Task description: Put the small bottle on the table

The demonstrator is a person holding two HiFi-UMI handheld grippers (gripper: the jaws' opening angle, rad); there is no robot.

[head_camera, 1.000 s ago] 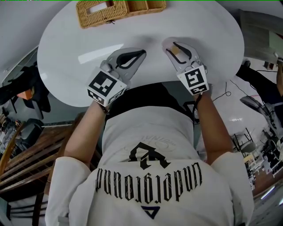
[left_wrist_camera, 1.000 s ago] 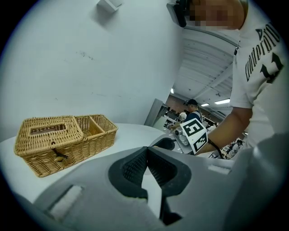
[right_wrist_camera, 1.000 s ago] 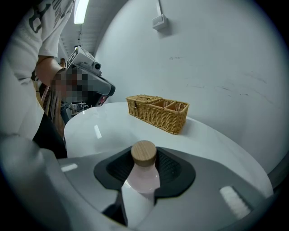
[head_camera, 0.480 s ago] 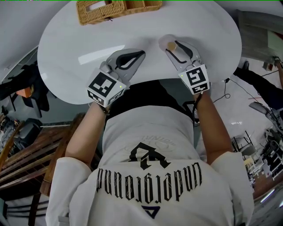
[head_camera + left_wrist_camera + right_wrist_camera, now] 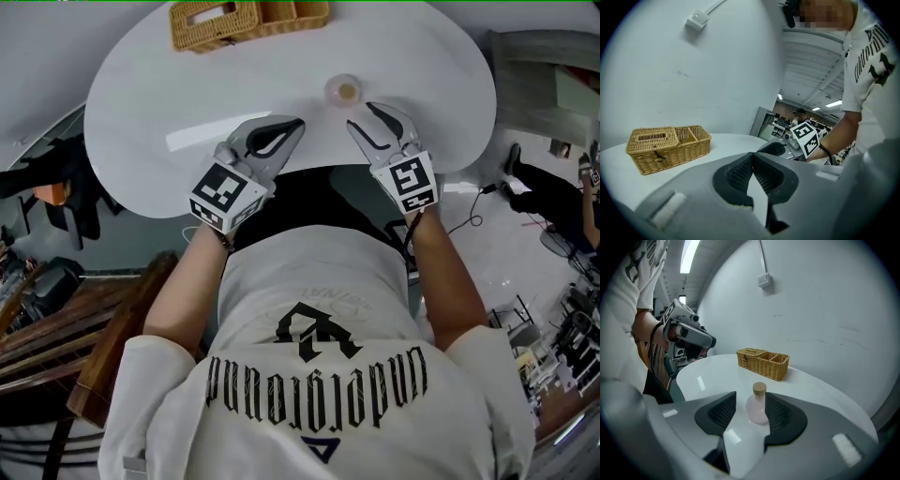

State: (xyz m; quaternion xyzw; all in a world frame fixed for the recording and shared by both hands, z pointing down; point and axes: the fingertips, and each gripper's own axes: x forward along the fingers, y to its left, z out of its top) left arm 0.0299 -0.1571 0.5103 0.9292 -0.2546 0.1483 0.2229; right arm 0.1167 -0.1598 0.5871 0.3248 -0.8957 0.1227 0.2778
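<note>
The small bottle (image 5: 757, 406) stands upright on the round white desk (image 5: 187, 89), just ahead of the right gripper (image 5: 366, 120). That gripper's jaws are spread wide and touch nothing. The left gripper (image 5: 292, 124) rests near the desk's front edge with its jaws together and empty. The bottle looks like pale pink glass with a round belly, a short neck and a cork stopper. It is probably light and rigid but also smooth, slippery and breakable. The belly seems the safest place to grip, since the cork might pull loose. The glossy desk would let the bottle slide if nudged. A wicker basket (image 5: 246, 19) sits well apart at the far edge, in front of a plain white wall.
</note>
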